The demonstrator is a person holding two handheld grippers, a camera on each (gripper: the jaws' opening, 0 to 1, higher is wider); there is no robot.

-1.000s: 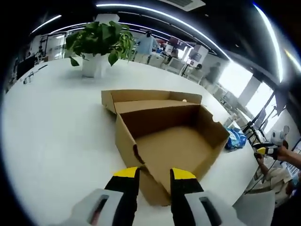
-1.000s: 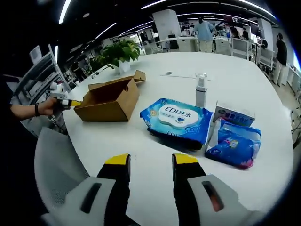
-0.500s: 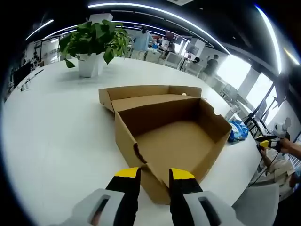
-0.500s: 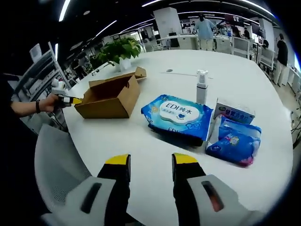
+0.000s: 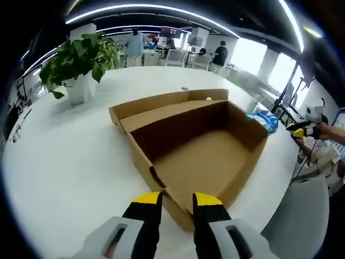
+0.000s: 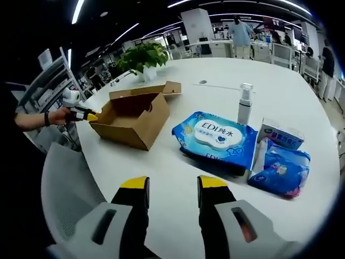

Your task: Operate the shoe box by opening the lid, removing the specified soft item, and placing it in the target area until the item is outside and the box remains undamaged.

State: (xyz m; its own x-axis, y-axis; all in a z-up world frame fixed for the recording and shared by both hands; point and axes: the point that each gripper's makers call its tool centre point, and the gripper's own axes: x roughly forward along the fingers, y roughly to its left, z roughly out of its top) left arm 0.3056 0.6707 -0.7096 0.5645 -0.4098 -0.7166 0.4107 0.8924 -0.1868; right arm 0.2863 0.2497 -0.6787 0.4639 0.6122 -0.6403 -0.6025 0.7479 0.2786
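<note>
On the table [image 6: 178,178], the blue pack [image 6: 218,137] lies outside the box [image 5: 197,148], nearer the right gripper [image 6: 168,189]; both grippers' jaws are parted, empty.

Black jaws, yellow tips, grey housings, dark wristband [image 6: 47,118]

a big white table [image 6: 280,86] stands in a wide office room. a green plant in a white pot [image 5: 75,67] sits on it. long bright lights [image 5: 161,9] run along the dark ceiling. big windows [image 5: 245,54] shine far back. a grey chair [image 6: 67,189] is near.
</note>
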